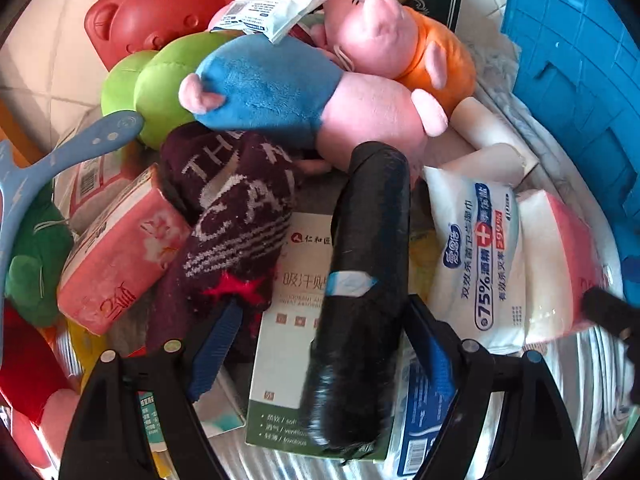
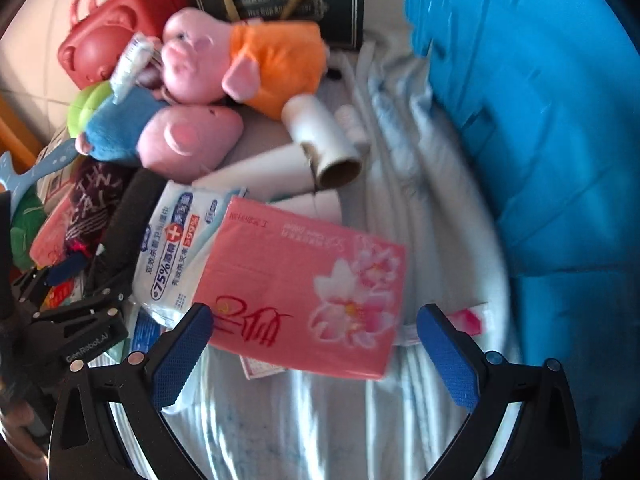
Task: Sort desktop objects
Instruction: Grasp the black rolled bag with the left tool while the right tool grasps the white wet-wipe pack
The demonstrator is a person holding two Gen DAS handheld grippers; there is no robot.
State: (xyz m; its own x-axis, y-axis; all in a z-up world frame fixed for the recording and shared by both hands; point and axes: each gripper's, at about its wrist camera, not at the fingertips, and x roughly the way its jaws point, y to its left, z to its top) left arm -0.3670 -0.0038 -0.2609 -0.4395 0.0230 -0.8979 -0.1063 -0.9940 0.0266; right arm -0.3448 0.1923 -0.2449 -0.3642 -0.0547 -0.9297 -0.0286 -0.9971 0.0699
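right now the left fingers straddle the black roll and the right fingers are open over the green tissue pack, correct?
Not quite: the tissue pack under the right gripper's open fingers is pink, not green, as the right wrist view shows. The rest holds: the left gripper straddles the black roll.

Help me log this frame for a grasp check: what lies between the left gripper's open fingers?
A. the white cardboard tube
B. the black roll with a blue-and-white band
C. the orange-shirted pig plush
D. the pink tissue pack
B: in the left wrist view the black roll runs up between the blue pads of the left gripper, which stand apart from it.
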